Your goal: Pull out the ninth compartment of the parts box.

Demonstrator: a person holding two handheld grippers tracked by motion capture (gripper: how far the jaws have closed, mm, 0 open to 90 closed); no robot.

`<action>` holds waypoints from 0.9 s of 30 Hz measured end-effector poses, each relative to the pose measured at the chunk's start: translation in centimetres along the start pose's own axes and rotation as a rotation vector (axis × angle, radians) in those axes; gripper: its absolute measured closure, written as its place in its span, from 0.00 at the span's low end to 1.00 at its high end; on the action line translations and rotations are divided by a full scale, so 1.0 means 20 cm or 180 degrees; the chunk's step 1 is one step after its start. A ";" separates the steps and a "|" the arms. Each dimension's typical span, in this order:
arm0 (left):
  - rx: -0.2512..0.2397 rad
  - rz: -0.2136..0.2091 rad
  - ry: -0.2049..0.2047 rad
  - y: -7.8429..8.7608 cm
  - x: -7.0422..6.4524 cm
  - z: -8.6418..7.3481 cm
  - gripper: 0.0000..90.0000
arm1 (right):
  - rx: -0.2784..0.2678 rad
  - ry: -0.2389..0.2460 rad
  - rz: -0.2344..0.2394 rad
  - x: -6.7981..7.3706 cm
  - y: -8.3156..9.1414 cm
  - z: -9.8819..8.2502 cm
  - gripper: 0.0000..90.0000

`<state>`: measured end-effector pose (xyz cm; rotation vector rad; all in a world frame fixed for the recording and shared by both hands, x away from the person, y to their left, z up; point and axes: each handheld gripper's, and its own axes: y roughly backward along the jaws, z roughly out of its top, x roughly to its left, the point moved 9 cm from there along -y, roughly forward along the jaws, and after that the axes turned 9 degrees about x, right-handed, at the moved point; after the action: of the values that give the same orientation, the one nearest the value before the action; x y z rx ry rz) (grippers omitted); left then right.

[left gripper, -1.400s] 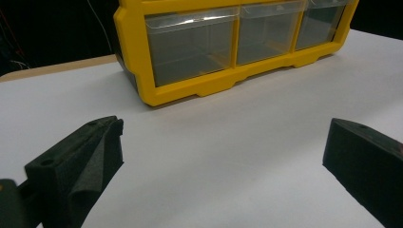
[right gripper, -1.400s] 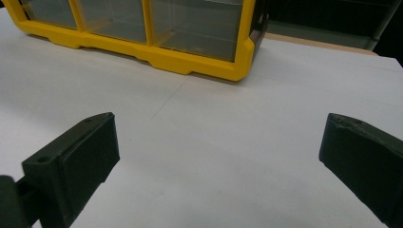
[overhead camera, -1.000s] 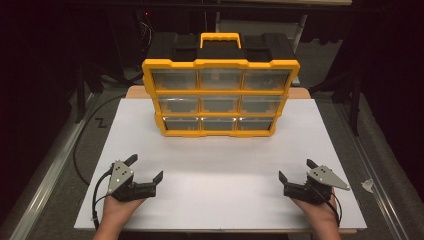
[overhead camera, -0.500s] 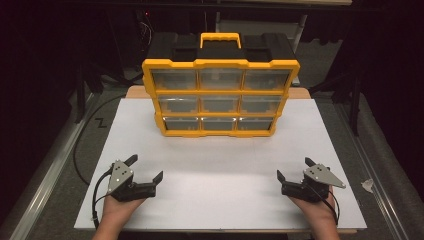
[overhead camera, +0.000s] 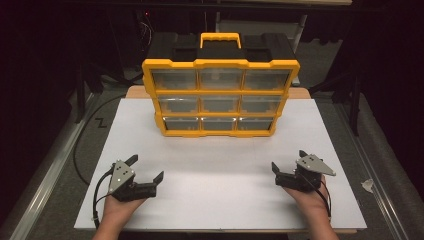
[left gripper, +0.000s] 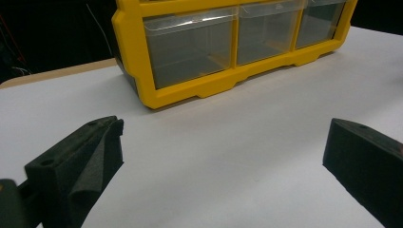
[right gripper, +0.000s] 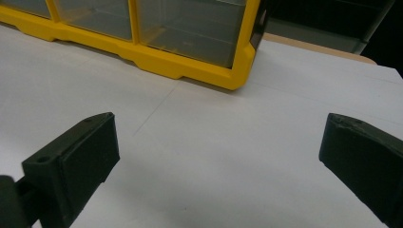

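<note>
A yellow organizer case (overhead camera: 220,95) with three rows of clear drawers and a yellow handle stands upright at the back middle of the white tabletop (overhead camera: 215,205). My left gripper (overhead camera: 146,167) rests low at the front left, open, with nothing between its jaws. My right gripper (overhead camera: 288,161) sits at the front right, open and empty too. In the left gripper view the open gripper (left gripper: 221,156) faces the case's lower left corner (left gripper: 157,95). In the right gripper view the open gripper (right gripper: 218,152) faces the case's lower right corner (right gripper: 233,76). Both are well short of the case.
The drawers look empty from here. A black cable (overhead camera: 80,145) loops off the table's left side. A metal rail (overhead camera: 45,165) runs along the left, and dark floor surrounds the table. A small scrap (overhead camera: 368,185) lies to the right of the table.
The right gripper has edged a little forward and to the left. The left gripper has stayed put. Both remain open.
</note>
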<state>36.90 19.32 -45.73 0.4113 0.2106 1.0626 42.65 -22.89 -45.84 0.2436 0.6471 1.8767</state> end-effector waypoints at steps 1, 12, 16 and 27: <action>0.0013 0.0000 0.0010 0.00 0.00 0.00 0.00 | 0.0006 -0.0020 0.0008 0.00 -0.01 0.00 0.01; 0.0052 0.0051 0.0015 0.00 0.01 -0.01 0.00 | -0.0077 -0.0025 -0.0001 0.01 -0.13 0.09 0.01; 0.0071 0.0048 0.0047 -0.01 0.01 -0.02 0.00 | -0.0072 -0.0020 -0.0033 0.00 -0.17 0.11 0.01; 0.0087 0.0060 0.0049 -0.02 0.01 -0.03 0.00 | 0.0029 0.0041 -0.0203 -0.05 -0.28 0.13 0.01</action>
<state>37.12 19.56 -46.32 0.4305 0.2356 1.0826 48.78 -21.50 -46.59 0.2146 0.6651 1.8160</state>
